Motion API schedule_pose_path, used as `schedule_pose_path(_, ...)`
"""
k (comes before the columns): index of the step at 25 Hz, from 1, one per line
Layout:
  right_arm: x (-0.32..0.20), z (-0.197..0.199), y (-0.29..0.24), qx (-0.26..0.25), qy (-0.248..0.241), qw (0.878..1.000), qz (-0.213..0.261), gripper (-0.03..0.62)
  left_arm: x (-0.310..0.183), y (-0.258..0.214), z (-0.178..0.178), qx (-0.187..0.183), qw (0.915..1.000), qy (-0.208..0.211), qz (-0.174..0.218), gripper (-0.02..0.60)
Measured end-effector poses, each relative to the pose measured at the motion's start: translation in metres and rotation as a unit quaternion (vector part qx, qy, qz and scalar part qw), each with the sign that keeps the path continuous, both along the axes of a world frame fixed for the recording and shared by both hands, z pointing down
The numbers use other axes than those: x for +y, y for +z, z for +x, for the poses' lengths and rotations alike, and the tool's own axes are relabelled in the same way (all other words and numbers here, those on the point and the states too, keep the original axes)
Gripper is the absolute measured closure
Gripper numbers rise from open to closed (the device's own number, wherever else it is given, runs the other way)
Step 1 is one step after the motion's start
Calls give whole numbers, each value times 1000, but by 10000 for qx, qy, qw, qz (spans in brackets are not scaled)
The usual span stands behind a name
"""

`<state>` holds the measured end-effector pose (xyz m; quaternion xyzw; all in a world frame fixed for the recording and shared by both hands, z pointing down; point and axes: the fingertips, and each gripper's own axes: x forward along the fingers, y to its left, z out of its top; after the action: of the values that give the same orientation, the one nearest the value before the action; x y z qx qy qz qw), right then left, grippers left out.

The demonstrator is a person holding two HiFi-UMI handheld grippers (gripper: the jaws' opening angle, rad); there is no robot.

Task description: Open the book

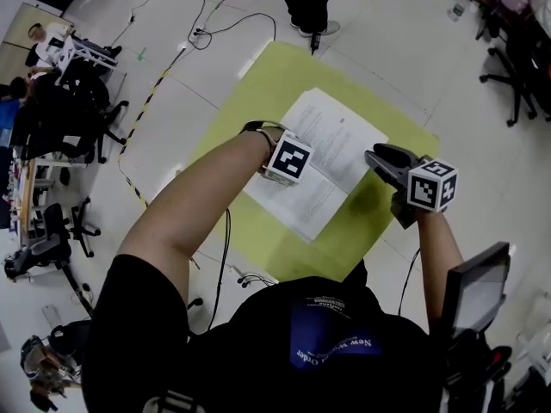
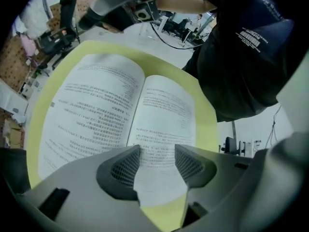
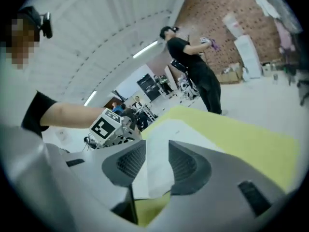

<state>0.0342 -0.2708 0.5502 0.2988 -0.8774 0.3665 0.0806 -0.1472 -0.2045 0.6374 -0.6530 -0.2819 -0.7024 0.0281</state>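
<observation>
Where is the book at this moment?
In the head view, the book lies open mid-frame on the yellow surface, the left tool over its left side, the right tool by its right edge.

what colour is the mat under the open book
Yellow-green. The mat under the book shows best in the left gripper view.

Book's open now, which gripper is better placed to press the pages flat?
Left, probably. The left gripper hangs directly over the open book, pointing steeply down with its jaws apart. The right gripper sits at the book's right edge, angled nearer level, partly above the yellow mat.
</observation>
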Motion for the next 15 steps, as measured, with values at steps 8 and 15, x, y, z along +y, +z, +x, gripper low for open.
schedule_pose_path(8,70,-17,56,-137,364,9956,-857,442,4,21,8,1166,9856,-437,1144,347)
schedule_pose_path(15,80,-36,34,220,112,9991,-354,424,0,12,12,1338,9784,-633,1440,345)
